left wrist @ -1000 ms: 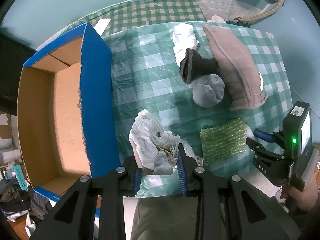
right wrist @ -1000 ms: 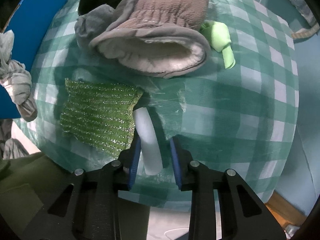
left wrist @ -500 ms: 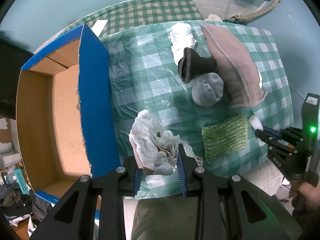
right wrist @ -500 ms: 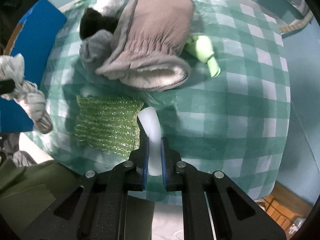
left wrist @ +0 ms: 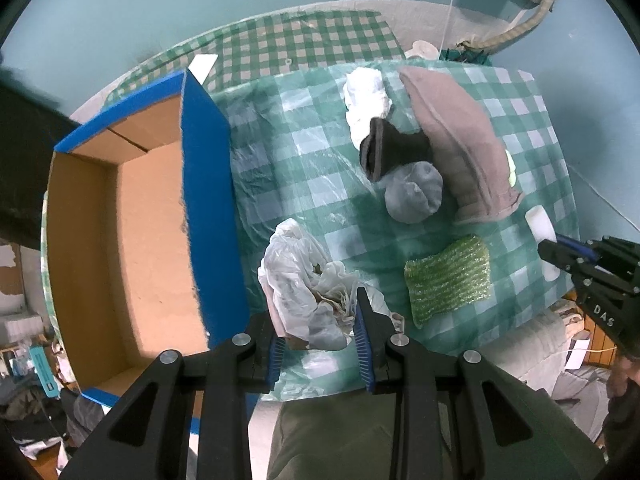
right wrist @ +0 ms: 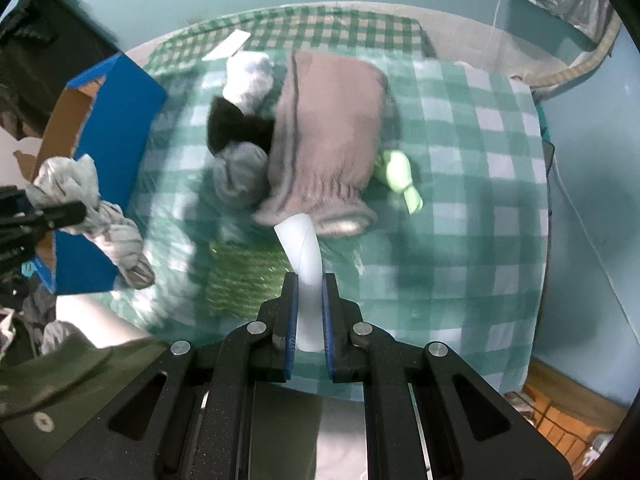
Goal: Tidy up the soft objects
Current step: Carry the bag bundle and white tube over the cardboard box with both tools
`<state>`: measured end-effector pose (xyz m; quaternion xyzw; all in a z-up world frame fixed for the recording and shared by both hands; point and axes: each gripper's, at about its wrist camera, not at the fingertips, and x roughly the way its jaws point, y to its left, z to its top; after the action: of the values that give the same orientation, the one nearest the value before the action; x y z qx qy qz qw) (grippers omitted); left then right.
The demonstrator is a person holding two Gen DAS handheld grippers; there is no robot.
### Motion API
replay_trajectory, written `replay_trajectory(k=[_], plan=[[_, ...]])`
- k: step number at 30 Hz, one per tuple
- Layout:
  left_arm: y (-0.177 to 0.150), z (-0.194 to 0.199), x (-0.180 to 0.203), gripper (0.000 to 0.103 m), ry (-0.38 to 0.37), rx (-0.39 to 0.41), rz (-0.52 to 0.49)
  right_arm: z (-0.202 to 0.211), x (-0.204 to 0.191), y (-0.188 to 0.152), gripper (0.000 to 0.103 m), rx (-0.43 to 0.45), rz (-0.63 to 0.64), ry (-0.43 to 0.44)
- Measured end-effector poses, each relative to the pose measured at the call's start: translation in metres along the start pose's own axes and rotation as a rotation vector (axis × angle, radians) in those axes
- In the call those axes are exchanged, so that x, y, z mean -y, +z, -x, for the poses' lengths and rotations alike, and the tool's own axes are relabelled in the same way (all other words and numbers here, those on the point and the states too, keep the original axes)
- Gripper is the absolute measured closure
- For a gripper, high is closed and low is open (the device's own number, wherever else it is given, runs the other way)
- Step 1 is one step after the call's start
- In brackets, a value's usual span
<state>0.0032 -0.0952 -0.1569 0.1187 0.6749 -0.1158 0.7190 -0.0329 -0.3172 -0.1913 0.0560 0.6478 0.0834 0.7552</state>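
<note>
My left gripper (left wrist: 320,320) is shut on a crumpled white plastic bag (left wrist: 304,288), held above the table beside the open blue cardboard box (left wrist: 204,184). My right gripper (right wrist: 308,284) is shut on a white foam cylinder (right wrist: 302,248), lifted above the green sparkly sponge (right wrist: 244,276); the same cylinder (left wrist: 540,224) shows at the right in the left wrist view. On the green checked cloth lie a brown mitt (right wrist: 328,136), a black sock (right wrist: 232,128), a grey sock ball (right wrist: 240,176), a white cloth (right wrist: 250,76) and a lime-green piece (right wrist: 400,176).
The box's brown inside (left wrist: 152,248) holds nothing that I can see. A second checked cloth (left wrist: 304,48) and a white card (left wrist: 202,66) lie at the table's far side. Clutter sits on the floor at the left, and a person's dark green clothing (left wrist: 360,440) is below the grippers.
My right gripper closed on the white foam cylinder and lifted it off the table. The left gripper kept still with the plastic bag.
</note>
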Motion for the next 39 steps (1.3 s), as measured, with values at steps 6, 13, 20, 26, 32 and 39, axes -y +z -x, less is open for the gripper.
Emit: replay_trajectory(k=[6, 13, 20, 26, 32, 39], plan=[[0.003, 0.026, -0.007, 0.072, -0.002, 0.057, 0.001, 0.022, -0.015, 0.016, 0.094, 0.029, 0.012, 0.004], [0.006, 0.050, -0.021, 0.072, -0.013, 0.097, 0.020, 0.043, -0.040, 0.039, 0.094, 0.061, 0.048, 0.020], [0.006, 0.066, -0.042, 0.072, 0.005, 0.129, 0.053, 0.056, -0.067, 0.057, 0.094, 0.083, 0.093, 0.035], [0.000, 0.077, -0.063, 0.072, 0.024, 0.153, 0.091, 0.061, -0.093, 0.071, 0.094, 0.092, 0.136, 0.052], [-0.006, 0.083, -0.088, 0.072, 0.043, 0.169, 0.148, 0.063, -0.122, 0.083, 0.094, 0.089, 0.194, 0.064], [-0.015, 0.088, -0.114, 0.072, 0.053, 0.173, 0.208, 0.060, -0.155, 0.095, 0.094, 0.089, 0.255, 0.090]])
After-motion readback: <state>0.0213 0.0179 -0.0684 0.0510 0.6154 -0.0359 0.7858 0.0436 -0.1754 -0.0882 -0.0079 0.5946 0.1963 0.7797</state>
